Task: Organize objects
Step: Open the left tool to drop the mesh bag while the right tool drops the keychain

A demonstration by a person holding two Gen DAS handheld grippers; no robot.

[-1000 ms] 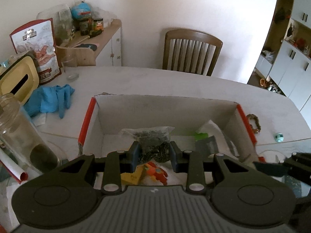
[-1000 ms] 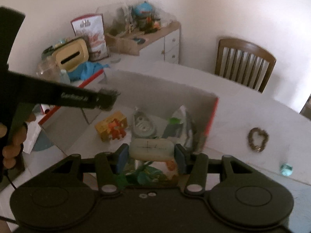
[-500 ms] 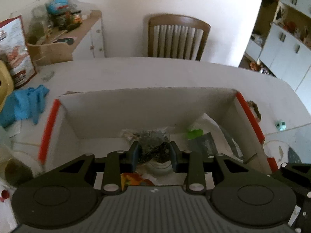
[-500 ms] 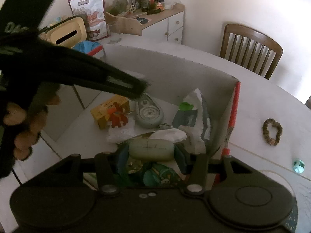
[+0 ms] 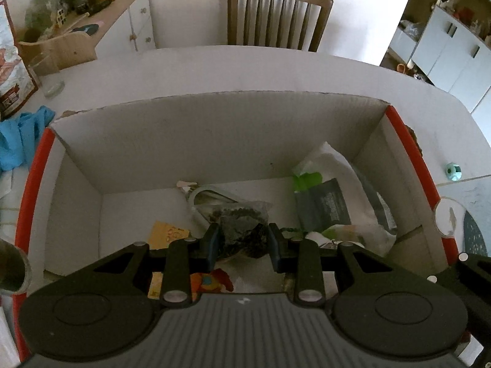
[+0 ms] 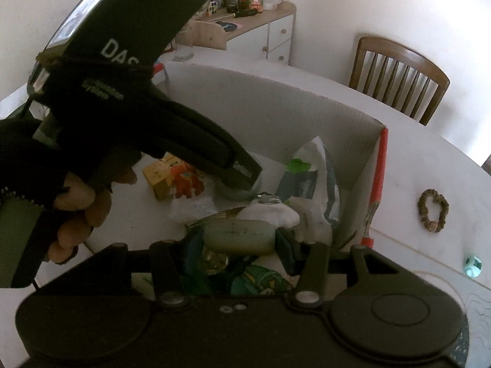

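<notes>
An open cardboard box (image 5: 214, 135) with red edges fills the left wrist view. My left gripper (image 5: 242, 242) reaches down inside it, shut on a clear bag of dark dried herbs (image 5: 239, 224). The bag hangs just above a grey-green oval case (image 5: 211, 193) on the box floor. In the right wrist view my right gripper (image 6: 241, 240) hovers over the box's near right part (image 6: 276, 116), shut on a pale green oval bar (image 6: 239, 234). There the left gripper (image 6: 245, 178), held by a hand, points into the box.
In the box lie a yellow carton with an orange toy (image 6: 175, 178), a white plastic bag (image 5: 334, 184) and a green printed packet (image 6: 260, 279). On the table: a scrunchie (image 6: 432, 211), a teal bead (image 6: 472, 265), a blue cloth (image 5: 18, 141) and a glass (image 5: 49, 73). A chair (image 5: 279, 15) stands beyond.
My left gripper has sunk forward into the box with the herb bag. The right gripper has dropped slightly toward the box with the green bar.
</notes>
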